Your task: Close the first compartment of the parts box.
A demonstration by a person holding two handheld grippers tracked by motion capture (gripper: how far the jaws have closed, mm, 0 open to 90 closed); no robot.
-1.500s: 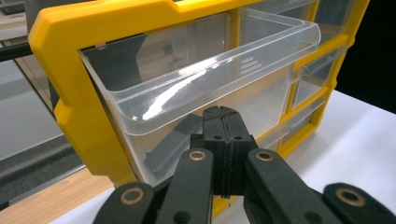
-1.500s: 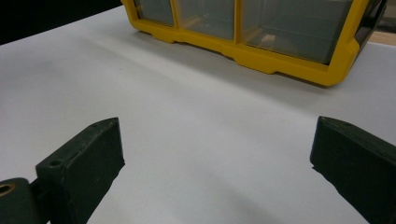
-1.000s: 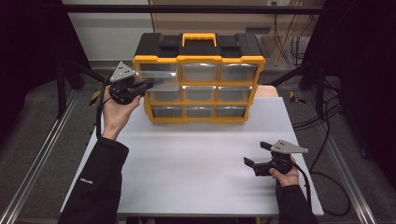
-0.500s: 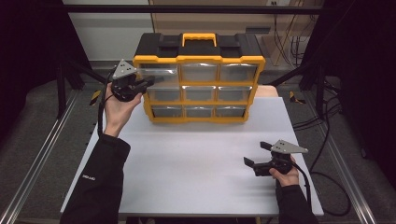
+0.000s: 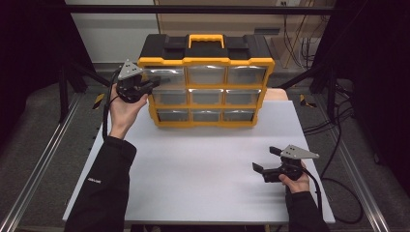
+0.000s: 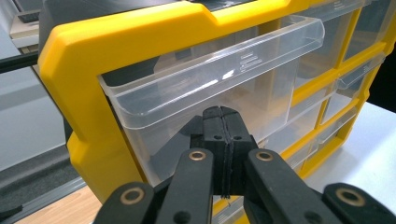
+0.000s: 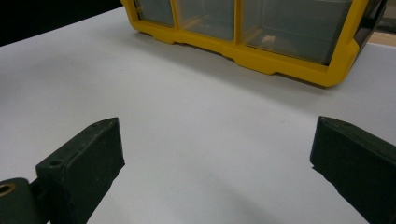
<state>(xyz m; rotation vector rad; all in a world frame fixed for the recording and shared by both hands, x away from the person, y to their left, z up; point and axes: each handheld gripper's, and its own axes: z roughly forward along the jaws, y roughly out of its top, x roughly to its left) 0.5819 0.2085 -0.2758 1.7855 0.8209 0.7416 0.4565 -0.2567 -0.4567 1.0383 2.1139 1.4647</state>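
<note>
A yellow and black drawer cabinet with clear plastic drawers stands at the back of the white table. My left gripper is held up against its top-left drawer. In the left gripper view the jaws of the left gripper are pressed together with nothing between them, their tips just under the protruding handle lip of that clear drawer. My right gripper rests low over the table's front right, open, pointing left. In its own view the right gripper shows bare table between its jaws and the cabinet beyond.
The cabinet has a yellow carry handle on its black top. Metal rails run along both sides of the table, and cables lie on the floor at the right. A wide stretch of white tabletop lies between the two hands.
</note>
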